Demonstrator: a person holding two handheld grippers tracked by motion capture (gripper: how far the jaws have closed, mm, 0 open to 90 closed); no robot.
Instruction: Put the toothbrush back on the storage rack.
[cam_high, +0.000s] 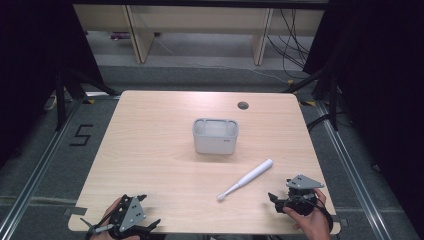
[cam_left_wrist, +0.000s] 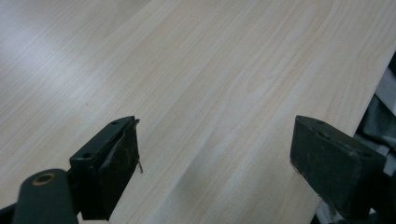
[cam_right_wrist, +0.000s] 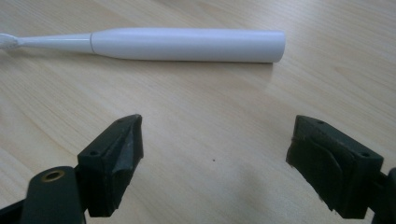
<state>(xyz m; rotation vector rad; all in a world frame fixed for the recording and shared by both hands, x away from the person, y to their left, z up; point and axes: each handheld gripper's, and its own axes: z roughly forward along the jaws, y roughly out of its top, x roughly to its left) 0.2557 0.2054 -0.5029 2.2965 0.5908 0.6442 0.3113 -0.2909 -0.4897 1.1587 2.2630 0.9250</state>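
Toothbrush (cam_right_wrist: 187, 45) bristle end cut off at frame edge, left tool (cam_left_wrist: 215, 163) and right tool (cam_right_wrist: 215, 163) spread, empty.

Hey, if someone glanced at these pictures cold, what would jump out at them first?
Probably the white toothbrush lying flat and diagonal on the table, near the right gripper, whose jaws stand open facing it. Behind it, mid-table, sits a grey holder. The left gripper waits open at the near edge.

Both claws (cam_left_wrist: 215, 154) (cam_right_wrist: 215, 158) agape, empty.
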